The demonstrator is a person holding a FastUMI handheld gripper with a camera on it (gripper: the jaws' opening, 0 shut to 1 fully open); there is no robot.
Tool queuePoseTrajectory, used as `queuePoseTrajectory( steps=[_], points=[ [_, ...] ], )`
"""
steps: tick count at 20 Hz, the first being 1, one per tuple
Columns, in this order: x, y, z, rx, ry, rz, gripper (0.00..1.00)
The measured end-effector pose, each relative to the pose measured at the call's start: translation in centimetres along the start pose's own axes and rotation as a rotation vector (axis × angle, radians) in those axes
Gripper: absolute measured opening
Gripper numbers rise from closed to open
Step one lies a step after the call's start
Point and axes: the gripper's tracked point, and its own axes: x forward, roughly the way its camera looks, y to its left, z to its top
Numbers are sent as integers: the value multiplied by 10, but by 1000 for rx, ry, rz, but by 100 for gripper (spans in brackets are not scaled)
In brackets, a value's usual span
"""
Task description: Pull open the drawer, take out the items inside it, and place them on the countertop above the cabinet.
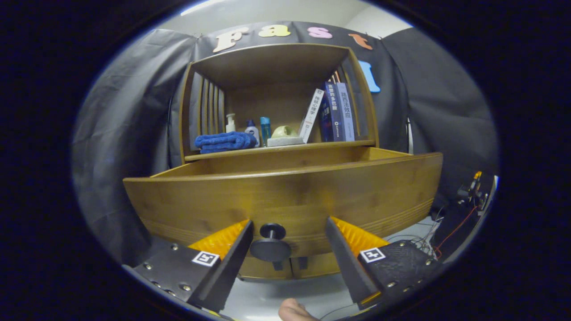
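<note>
Looking along my gripper (289, 227), I see the jaws spread wide, gripping nothing. The drawer's knob (271, 244) sits between the fingers, nearer the left one, touching neither as far as I can tell. The drawer (285, 196) stands pulled out from the cabinet, its front panel just ahead; its inside is hidden from me. Beyond, on the countertop (281, 150), lie a blue towel (225, 141), three bottles (252, 130), a green object on a pad (284, 132), and leaning books (333, 112).
</note>
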Motion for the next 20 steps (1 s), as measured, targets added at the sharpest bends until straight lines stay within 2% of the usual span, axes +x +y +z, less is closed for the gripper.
queuePoseTrajectory(
  steps=[20],
  points=[
    [82,0,15,16,-18,22,98]
  ],
)
